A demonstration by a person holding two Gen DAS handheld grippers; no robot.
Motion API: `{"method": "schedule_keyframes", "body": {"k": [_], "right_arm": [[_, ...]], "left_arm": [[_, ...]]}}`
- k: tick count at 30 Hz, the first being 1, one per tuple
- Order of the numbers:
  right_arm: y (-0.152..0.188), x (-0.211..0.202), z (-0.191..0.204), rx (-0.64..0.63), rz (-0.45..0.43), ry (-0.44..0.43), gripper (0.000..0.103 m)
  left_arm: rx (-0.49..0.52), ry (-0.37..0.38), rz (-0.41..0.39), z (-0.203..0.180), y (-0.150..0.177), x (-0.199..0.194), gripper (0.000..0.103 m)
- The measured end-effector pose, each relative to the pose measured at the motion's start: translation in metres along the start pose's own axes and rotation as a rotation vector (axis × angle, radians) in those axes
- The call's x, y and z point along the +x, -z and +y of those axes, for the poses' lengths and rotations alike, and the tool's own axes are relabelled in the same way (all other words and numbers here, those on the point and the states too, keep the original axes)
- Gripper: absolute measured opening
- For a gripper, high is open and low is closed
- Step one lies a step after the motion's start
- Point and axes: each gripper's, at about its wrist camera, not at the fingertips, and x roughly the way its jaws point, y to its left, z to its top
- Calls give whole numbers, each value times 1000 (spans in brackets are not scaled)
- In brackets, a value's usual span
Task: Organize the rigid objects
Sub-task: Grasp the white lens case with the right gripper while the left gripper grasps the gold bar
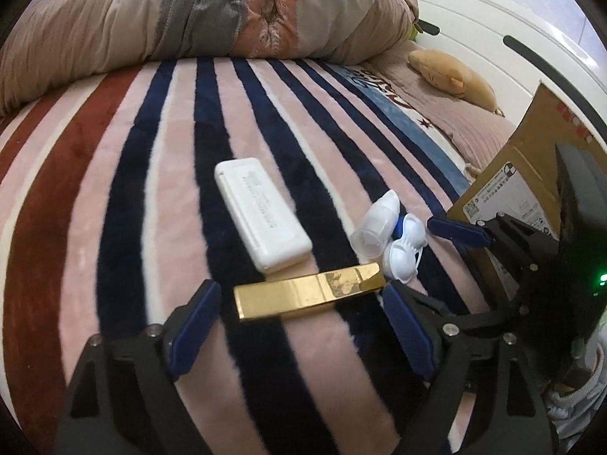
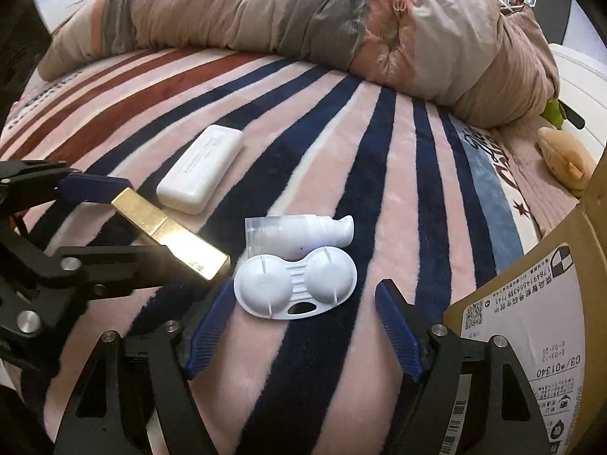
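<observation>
A shiny gold bar-shaped box (image 1: 309, 292) (image 2: 170, 235) lies on the striped blanket. My left gripper (image 1: 303, 326) is open, its blue fingertips at either end of the bar, apart from it. A white rectangular case (image 1: 261, 214) (image 2: 201, 180) lies just beyond. A white two-dome lens case (image 2: 296, 282) (image 1: 402, 254) and a clear-capped white pump bottle (image 2: 299, 233) (image 1: 375, 222) lie together. My right gripper (image 2: 303, 318) is open, just short of the lens case, empty.
A cardboard box (image 2: 531, 303) (image 1: 516, 174) stands at the right edge of the bed. A rolled duvet (image 2: 303, 19) lies along the far side. A tan plush toy (image 1: 451, 72) sits near the white headboard (image 1: 493, 11).
</observation>
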Motion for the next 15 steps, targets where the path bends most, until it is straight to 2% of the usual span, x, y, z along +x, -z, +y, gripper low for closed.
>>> {"method": "schedule_keyframes", "body": {"k": [2,9,15], "right_arm": [[1,-1,-3,19,0,-19,57],[6,-12,-1,15,-10,-26,57],[9,-16,3,-5,-3,-4,57]], "left_arm": [[10,-7,2,-4,0,2,89],[3,-55,4,-15,-4,11,94],[10,-95,-11,-15,-2,12,89]]}}
